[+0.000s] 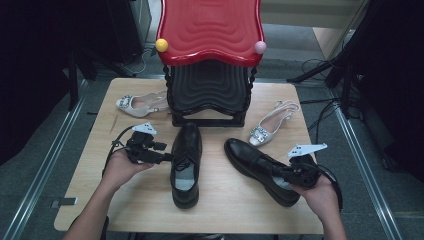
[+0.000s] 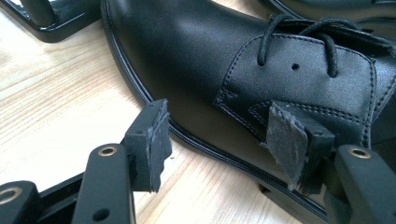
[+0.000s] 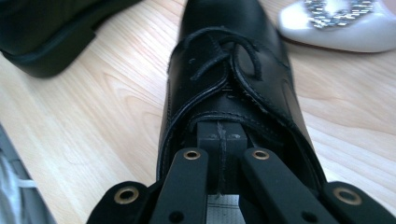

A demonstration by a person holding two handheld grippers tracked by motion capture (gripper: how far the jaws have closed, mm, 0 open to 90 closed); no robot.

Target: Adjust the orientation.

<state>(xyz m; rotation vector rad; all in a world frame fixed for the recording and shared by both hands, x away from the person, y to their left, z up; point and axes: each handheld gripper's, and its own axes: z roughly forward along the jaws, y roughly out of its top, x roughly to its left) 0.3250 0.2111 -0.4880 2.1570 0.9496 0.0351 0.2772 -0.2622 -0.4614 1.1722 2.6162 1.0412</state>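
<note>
My right gripper (image 3: pixel 219 140), pressed together, sits inside the right shoe (image 1: pixel 260 170). Left gripper (image 2: pixel 219 140), spread, flanks the left shoe (image 1: pixel 186 162). Next I'd judge: pinch, then lift.

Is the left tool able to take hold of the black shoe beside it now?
Probably yes. The left tool is open, with its jaws set on either side of the rim of the left black shoe, and nothing lies between them on the table.

The two black shoes (image 1: pixel 186 165) are showing smooth, glossy leather, lying on a matt, pale wood-grain table (image 1: pixel 220 210) beneath a shiny red plastic rack (image 1: pixel 210 25).
</note>
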